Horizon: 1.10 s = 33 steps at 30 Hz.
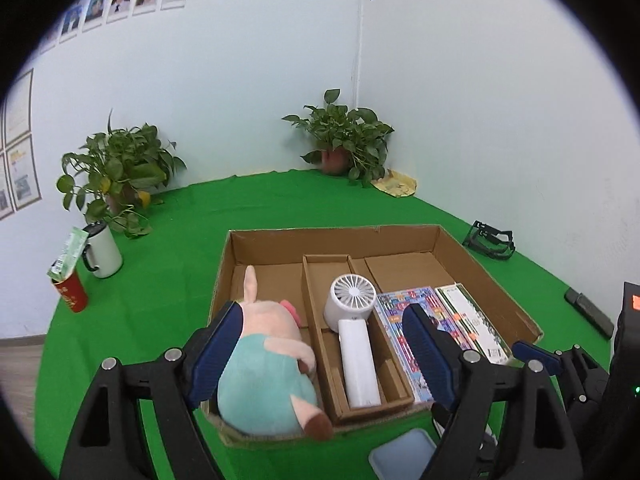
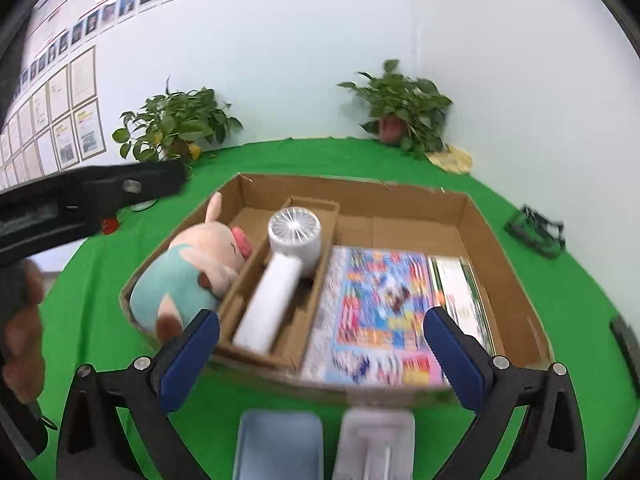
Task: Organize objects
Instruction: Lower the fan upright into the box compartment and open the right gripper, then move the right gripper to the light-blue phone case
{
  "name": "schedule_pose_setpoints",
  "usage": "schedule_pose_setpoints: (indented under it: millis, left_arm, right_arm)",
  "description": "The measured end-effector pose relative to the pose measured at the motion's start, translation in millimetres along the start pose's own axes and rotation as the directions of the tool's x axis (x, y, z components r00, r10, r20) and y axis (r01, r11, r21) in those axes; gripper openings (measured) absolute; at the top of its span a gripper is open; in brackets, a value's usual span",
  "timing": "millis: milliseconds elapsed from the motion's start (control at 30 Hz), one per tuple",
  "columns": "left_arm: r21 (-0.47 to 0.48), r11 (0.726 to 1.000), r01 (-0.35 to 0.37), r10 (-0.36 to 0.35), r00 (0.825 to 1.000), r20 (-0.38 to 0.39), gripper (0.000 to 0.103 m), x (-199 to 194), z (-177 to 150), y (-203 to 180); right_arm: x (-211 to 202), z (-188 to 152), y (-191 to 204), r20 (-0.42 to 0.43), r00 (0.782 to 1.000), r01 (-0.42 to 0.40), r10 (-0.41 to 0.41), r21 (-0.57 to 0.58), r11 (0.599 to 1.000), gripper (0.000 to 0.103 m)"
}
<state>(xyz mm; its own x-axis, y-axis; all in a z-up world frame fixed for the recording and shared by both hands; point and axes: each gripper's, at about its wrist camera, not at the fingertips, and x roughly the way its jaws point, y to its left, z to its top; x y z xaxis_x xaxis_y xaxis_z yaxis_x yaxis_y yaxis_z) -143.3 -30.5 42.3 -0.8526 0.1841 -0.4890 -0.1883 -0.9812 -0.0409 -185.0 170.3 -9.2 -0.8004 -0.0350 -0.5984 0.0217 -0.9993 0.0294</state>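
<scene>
Both jaws stood open and empty, left gripper (image 1: 324,356) and right gripper (image 2: 320,360) above the brown cardboard box (image 2: 472,216) holding pink-and-teal plush pig (image 1: 264,376), white handheld fan (image 1: 352,320) and colourful book (image 2: 380,300); best to lift clear without snagging the near wall.
</scene>
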Motion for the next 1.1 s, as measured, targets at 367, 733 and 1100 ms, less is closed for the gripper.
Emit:
schedule_pose_setpoints:
  millis: [367, 733, 1100]
  left_arm:
    - [0.024, 1.0, 0.004, -0.004, 1.0, 0.017, 0.082, -36.2, -33.3, -56.2]
    - [-0.006, 0.997, 0.072, -0.072, 0.996, -0.06, 0.082, -47.1, -50.2, -70.3]
    - [-0.07, 0.975, 0.212, -0.223, 0.934, -0.281, 0.082, -20.2, -85.1, -60.1]
  right_arm:
    - [-75.1, -51.1, -36.1, -0.006, 0.999, 0.043, -0.043, 0.049, 0.998, 0.103]
    - [-104.2, -71.2, -48.7, -0.017, 0.999, 0.051, -0.051, 0.025, 0.998, 0.103]
    - [-99.8, -116.5, -73.4, -0.128, 0.985, -0.1, 0.114, 0.105, 0.989, 0.103]
